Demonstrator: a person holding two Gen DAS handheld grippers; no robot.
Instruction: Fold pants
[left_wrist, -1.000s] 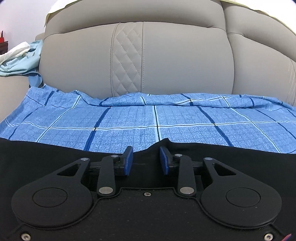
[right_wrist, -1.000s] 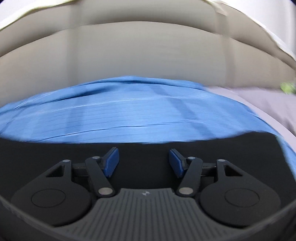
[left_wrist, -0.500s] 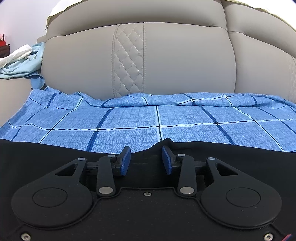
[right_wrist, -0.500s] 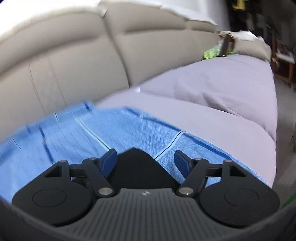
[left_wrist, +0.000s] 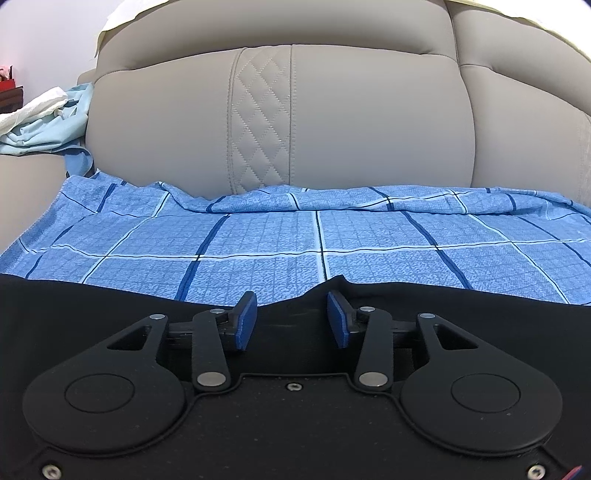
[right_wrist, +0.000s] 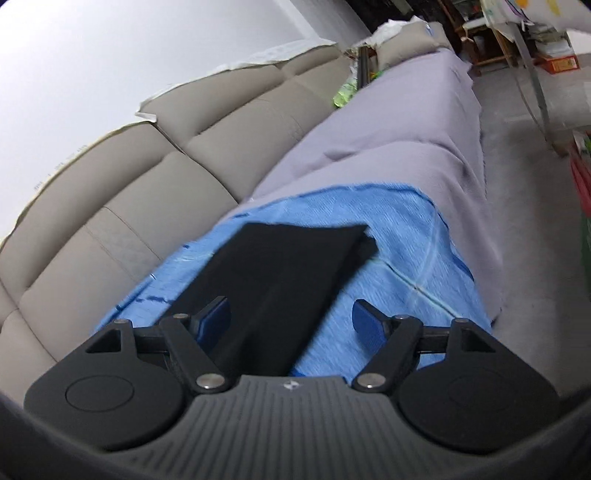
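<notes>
The black pants (right_wrist: 280, 266) lie as a long flat strip on a blue checked cloth (left_wrist: 295, 240) that covers the sofa seat. In the left wrist view the pants (left_wrist: 110, 302) fill the near edge, with a small raised peak between the fingers. My left gripper (left_wrist: 291, 319) is open and low over that edge, holding nothing. My right gripper (right_wrist: 290, 319) is open wide above the near end of the pants, looking along their length towards the squared far end. It holds nothing.
The grey sofa backrest (left_wrist: 295, 122) rises behind the cloth. Light blue and white clothes (left_wrist: 40, 125) are piled on the left armrest. A lilac cover (right_wrist: 406, 118) runs along the rest of the seat. Floor and cluttered furniture (right_wrist: 535, 44) lie to the right.
My right gripper has swung round to the right and lifted, so it now looks along the pants and sofa. My left gripper has barely moved. Both stay open.
</notes>
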